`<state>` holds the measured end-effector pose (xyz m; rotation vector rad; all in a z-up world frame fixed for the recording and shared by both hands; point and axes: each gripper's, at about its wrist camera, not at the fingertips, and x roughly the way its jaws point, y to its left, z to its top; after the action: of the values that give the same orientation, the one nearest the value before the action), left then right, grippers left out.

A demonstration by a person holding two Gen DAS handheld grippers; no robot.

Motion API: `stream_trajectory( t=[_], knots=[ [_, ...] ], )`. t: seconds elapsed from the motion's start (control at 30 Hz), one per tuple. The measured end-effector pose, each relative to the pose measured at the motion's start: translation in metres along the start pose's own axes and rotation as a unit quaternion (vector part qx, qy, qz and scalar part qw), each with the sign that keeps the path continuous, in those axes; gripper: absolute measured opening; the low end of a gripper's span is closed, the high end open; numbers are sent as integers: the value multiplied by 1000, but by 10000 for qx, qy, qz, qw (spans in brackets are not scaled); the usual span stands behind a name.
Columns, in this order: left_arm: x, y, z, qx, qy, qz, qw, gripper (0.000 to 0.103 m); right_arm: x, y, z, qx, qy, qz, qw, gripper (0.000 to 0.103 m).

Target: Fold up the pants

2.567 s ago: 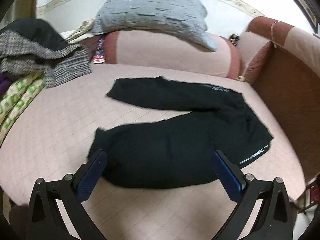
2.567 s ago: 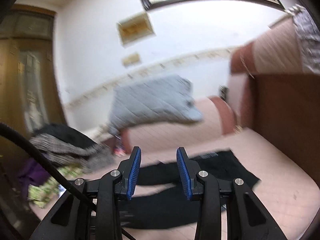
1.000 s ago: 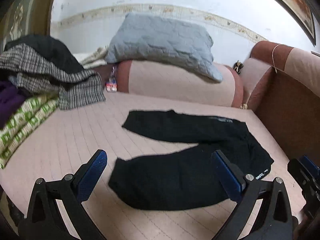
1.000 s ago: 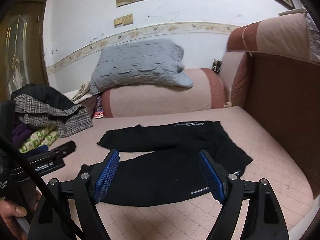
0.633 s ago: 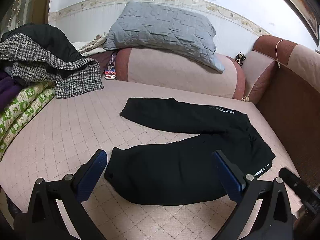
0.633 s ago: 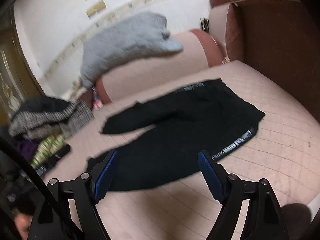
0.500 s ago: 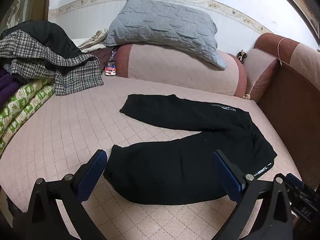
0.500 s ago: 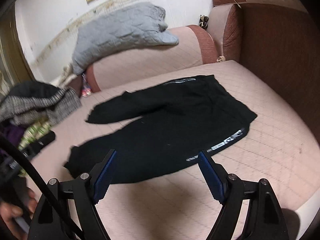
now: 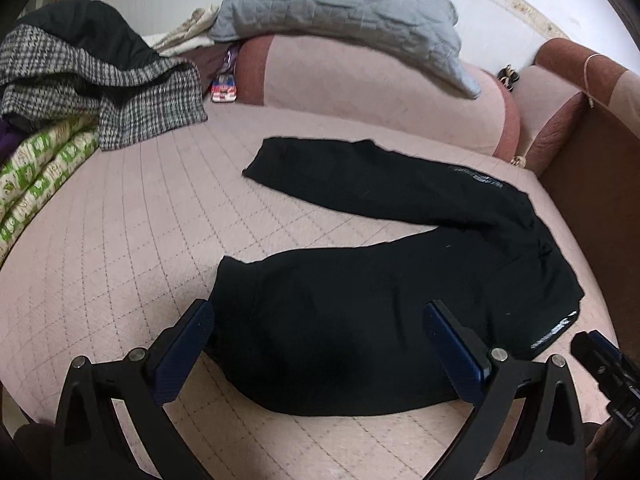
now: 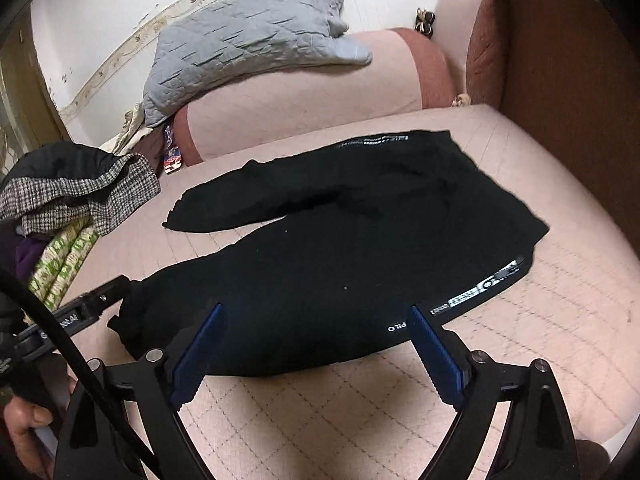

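On the pink sofa seat [image 9: 120,240] the black pants [image 9: 360,320] lie unfolded, legs splayed. Left tongs [image 9: 320,344] and right tongs [image 10: 316,344] both gape empty above the near leg, so I'm pre-grasp; next I'd pinch cuff and waistband.

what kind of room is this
Most likely a bedroom at home: a pink quilted bed with a bolster and grey pillow, black pants spread on it, and piled clothes.
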<state>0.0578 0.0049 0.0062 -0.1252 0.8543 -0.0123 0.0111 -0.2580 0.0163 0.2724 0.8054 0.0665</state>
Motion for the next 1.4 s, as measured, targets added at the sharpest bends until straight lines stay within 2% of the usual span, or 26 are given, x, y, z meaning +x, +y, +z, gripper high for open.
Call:
stream_trajectory(
  t=[0.17, 0.37, 0.47, 0.6, 0.77, 0.87, 0.93, 1.07, 1.17, 1.27, 1.3, 1.33, 1.37, 1.4],
  knots=[
    [20, 23, 18, -125, 217, -189, 9995, 103, 17, -9, 15, -81, 138, -111, 9998, 94],
    [61, 56, 82, -277, 451, -560, 9970, 103, 55, -39, 89, -336, 209, -311, 9987, 94],
    [100, 68, 122, -283, 497, -614, 9965, 103, 95, -57, 134, -457, 381, -357, 9976, 94],
    [157, 73, 156, -188, 653, -663, 9955, 103, 156, -87, 191, -286, 672, -293, 9969, 94],
    [214, 81, 184, -283, 843, -838, 9925, 103, 231, -92, 240, -805, 1048, -407, 9904, 93],
    [242, 85, 193, -339, 923, -999, 9901, 103, 272, -98, 254, -1012, 1276, -541, 9852, 90],
    [250, 83, 196, -264, 824, -1021, 9910, 103, 293, -103, 259, -1045, 1391, -575, 9831, 89],
    [261, 69, 202, 187, 706, -1040, 9919, 103, 318, -111, 260, -1164, 1659, -188, 9791, 89],
    [268, 58, 203, 480, 678, -1003, 9915, 103, 329, -112, 264, -1293, 1701, 32, 9769, 95],
    [267, 47, 198, 621, 664, -1013, 9907, 103, 335, -107, 264, -1540, 1705, -2, 9733, 96],
    [265, 42, 196, 697, 714, -1045, 9895, 101, 335, -105, 263, -1617, 1683, 11, 9724, 96],
    [263, 39, 195, 770, 692, -1063, 9889, 78, 334, -105, 263, -1661, 1674, 31, 9718, 89],
    [259, 36, 194, 870, 670, -1054, 9883, 32, 333, -106, 262, -1708, 1648, 37, 9714, 81],
    [258, 34, 194, 937, 710, -1028, 9877, 12, 328, -105, 260, -1735, 1610, 81, 9716, 54]
  ],
)
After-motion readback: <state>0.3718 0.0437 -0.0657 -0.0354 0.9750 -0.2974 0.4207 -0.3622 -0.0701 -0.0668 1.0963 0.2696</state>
